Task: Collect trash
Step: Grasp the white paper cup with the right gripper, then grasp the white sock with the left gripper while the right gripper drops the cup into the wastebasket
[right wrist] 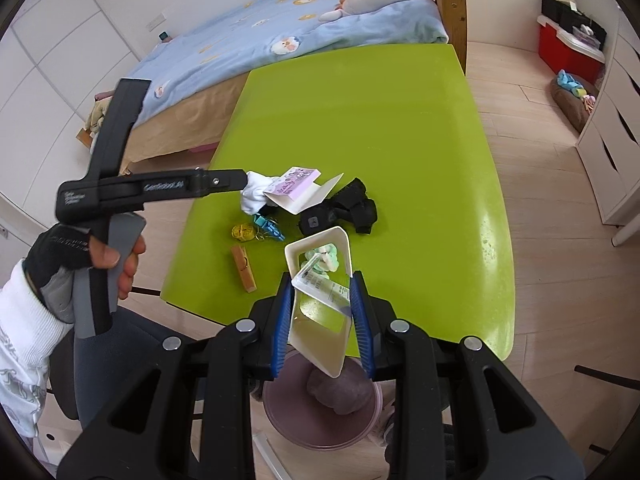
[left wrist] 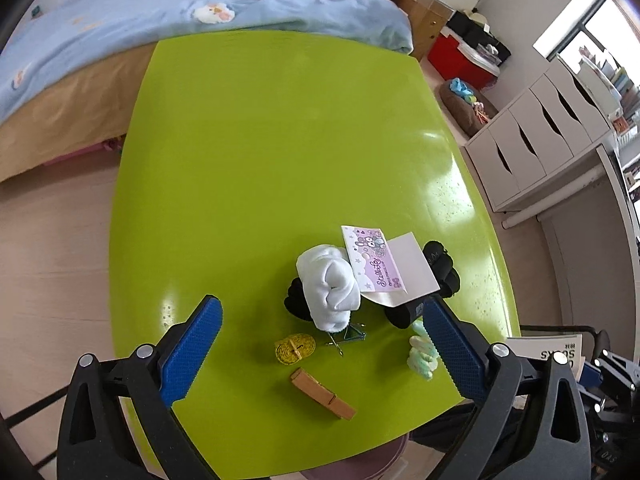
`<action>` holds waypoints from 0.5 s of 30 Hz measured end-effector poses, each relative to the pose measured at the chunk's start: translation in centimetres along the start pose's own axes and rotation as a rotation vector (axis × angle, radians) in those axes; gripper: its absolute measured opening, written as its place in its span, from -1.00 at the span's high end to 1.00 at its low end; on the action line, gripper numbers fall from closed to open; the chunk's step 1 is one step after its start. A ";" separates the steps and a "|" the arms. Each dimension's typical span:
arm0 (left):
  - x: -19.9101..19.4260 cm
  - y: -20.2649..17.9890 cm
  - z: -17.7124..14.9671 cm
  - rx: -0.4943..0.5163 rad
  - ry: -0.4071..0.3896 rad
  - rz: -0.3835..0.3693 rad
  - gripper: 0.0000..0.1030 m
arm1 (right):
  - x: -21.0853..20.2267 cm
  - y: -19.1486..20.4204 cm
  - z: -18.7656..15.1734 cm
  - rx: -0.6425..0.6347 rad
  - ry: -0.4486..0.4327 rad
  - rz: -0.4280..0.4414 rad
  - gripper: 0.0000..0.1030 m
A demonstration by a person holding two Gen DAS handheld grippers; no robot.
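My right gripper (right wrist: 322, 280) is shut on a white cardboard packaging sleeve (right wrist: 320, 304) with a clear window, held at the near edge of the green table (right wrist: 400, 120), over a purple bin (right wrist: 320, 412) on the floor. My left gripper (left wrist: 320, 312) is open and empty, hovering above a pile: a white sock roll (left wrist: 330, 280), black socks (left wrist: 440, 268), and a purple-and-white folded card (left wrist: 384, 268). In the right wrist view the left gripper's tip sits near the white sock (right wrist: 254, 196) and the card (right wrist: 296, 190).
On the table lie a wooden clothespin (left wrist: 322, 394), a yellow tape roll (left wrist: 294, 347), a binder clip (left wrist: 346, 336) and a pastel green fluffy item (left wrist: 420, 354). A bed (left wrist: 120, 40) stands beyond the table, white drawers (left wrist: 540, 140) to the right.
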State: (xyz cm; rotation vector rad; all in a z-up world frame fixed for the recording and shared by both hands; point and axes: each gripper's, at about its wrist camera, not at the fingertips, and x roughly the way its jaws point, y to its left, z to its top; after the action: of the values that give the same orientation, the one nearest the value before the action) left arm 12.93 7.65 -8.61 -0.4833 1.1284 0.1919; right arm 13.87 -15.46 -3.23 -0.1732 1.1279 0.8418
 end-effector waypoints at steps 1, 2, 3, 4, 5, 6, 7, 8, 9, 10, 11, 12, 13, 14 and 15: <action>0.3 0.1 0.2 -0.014 0.005 -0.003 -0.66 | -0.1 -0.1 0.0 0.002 -0.001 -0.001 0.45; 0.6 0.2 0.3 -0.028 0.011 -0.019 -0.57 | 0.0 -0.2 -0.1 0.003 0.000 -0.002 0.45; 0.8 0.2 0.5 -0.035 0.019 -0.030 -0.53 | 0.0 -0.3 -0.1 0.005 0.001 -0.003 0.45; 1.1 0.2 0.6 -0.039 0.027 -0.036 -0.51 | 0.1 -0.4 -0.2 0.007 0.003 -0.005 0.45; 1.3 0.1 0.7 -0.039 0.030 -0.037 -0.49 | 0.1 -0.4 -0.2 0.009 0.005 -0.005 0.45; 1.5 0.1 0.7 -0.040 0.034 -0.039 -0.47 | 0.2 -0.5 -0.2 0.010 0.006 -0.006 0.45; 1.7 0.0 0.7 -0.044 0.037 -0.043 -0.45 | 0.2 -0.5 -0.2 0.011 0.006 -0.006 0.45; 1.7 0.0 0.7 -0.048 0.040 -0.045 -0.35 | 0.3 -0.5 -0.2 0.012 0.008 -0.005 0.45; 1.8 0.0 0.6 -0.050 0.042 -0.044 -0.18 | 0.3 -0.5 -0.2 0.012 0.009 -0.004 0.45; 1.9 -0.1 0.6 -0.051 0.046 -0.043 -0.05 | 0.3 -0.5 -0.2 0.012 0.010 -0.004 0.45; 2.0 -0.1 0.5 -0.052 0.048 -0.042 0.19 | 0.4 -0.5 -0.2 0.012 0.011 -0.003 0.45; 2.0 0.0 0.4 -0.055 0.049 -0.046 0.48 | 0.4 -0.5 -0.2 0.013 0.012 -0.002 0.45; 2.1 -0.1 0.4 -0.056 0.049 -0.049 0.56 | 0.5 -0.5 -0.1 0.013 0.012 -0.002 0.45; 1.9 -0.1 0.4 -0.055 0.039 -0.049 0.67 | 0.5 -0.5 -0.1 0.014 0.012 -0.002 0.45; 1.6 -0.1 0.4 -0.053 0.029 -0.049 0.73 | 0.5 -0.5 -0.1 0.013 0.011 -0.002 0.45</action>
State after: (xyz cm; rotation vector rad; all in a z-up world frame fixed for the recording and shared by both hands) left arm 14.02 7.62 -9.92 -0.5621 1.1403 0.1729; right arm 14.18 -15.60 -3.79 -0.1683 1.1435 0.8327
